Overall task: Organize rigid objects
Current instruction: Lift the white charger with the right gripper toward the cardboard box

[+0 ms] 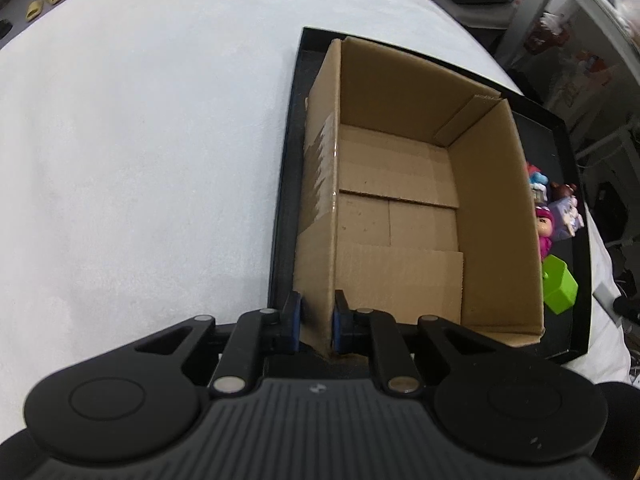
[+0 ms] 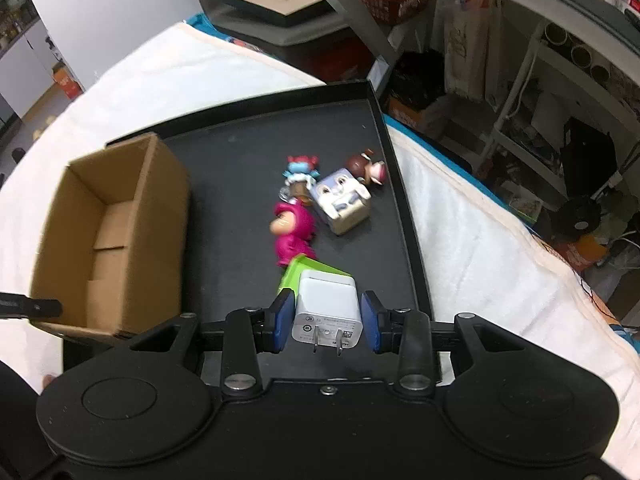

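Cardboard box point(image 1: 400, 216) is sitting empty on the black tray point(image 1: 576, 184) at frame centre, its near-left wall being pinched by the left gripper point(image 1: 316, 320). Low in the right view, the right gripper point(image 2: 326, 326) is clamping a white charger point(image 2: 326, 316), toys point(image 2: 320, 200) lying above.

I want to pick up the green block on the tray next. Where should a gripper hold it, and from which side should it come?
The green block lies tilted on the black tray, near the cardboard box. Its flat side faces look best for the pads. I would come from above and from the tray's open side, because the box wall and the pink figure crowd the other sides. The right gripper must first release the white charger.
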